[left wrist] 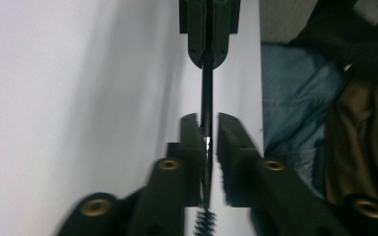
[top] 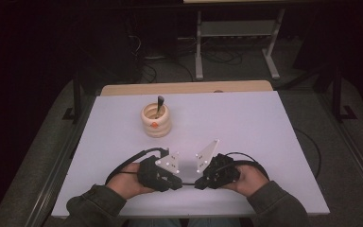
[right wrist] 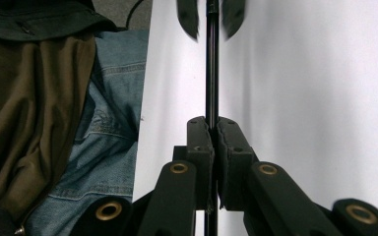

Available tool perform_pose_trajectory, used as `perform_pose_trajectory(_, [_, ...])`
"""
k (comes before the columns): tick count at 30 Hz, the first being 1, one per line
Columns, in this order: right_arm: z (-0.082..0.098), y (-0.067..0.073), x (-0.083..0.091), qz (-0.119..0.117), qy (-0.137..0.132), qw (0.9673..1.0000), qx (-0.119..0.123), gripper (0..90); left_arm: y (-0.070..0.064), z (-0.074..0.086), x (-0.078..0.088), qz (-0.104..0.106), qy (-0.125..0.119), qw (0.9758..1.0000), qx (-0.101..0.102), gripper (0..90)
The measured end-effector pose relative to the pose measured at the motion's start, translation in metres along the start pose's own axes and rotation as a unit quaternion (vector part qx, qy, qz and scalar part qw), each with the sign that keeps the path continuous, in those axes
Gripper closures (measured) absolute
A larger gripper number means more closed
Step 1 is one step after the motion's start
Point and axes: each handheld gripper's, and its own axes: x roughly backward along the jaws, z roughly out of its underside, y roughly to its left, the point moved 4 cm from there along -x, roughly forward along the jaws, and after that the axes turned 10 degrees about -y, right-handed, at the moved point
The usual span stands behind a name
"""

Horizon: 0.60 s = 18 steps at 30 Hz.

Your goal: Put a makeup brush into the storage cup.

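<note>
A thin black brush rod (left wrist: 206, 88) runs level between my two grippers just above the white table (top: 246, 127), near its front edge. Its bristled end (left wrist: 204, 223) sits behind my left gripper's fingertips. My right gripper (right wrist: 211, 123) is shut on the rod, and it faces me in the left gripper view (left wrist: 206, 49). The rod also passes between the jaws of my left gripper (left wrist: 207, 120), but a gap shows beside it, so the pads do not press. In the high view, the left gripper (top: 180, 185) and right gripper (top: 197, 183) meet tip to tip.
A ribbed cream cup (top: 156, 122) stands mid-table with a dark utensil handle (top: 160, 104) sticking out of it. Cables loop behind both grippers. The person's olive sleeves and jeans (right wrist: 108, 142) are at the table's near edge. A metal stand (top: 236, 33) is on the floor beyond.
</note>
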Motion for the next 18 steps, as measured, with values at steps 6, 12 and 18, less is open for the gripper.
perform_pose_trajectory(6, [0.012, 0.0, 0.003, 0.007, -0.02, 0.9997, -0.014, 84.6, 0.005, 0.007, 0.017, -0.011, -0.041, 0.9984, 0.037, 62.2])
perform_pose_trajectory(12, [0.019, 0.0, 0.009, 0.012, -0.037, 0.9989, -0.025, 84.6, 0.012, 0.017, 0.03, -0.018, -0.076, 0.9946, 0.069, 59.4])
perform_pose_trajectory(18, [0.018, -0.004, 0.023, 0.029, -0.077, 0.9959, -0.038, 84.5, 0.017, 0.02, 0.031, -0.017, -0.097, 0.991, 0.09, 59.0])
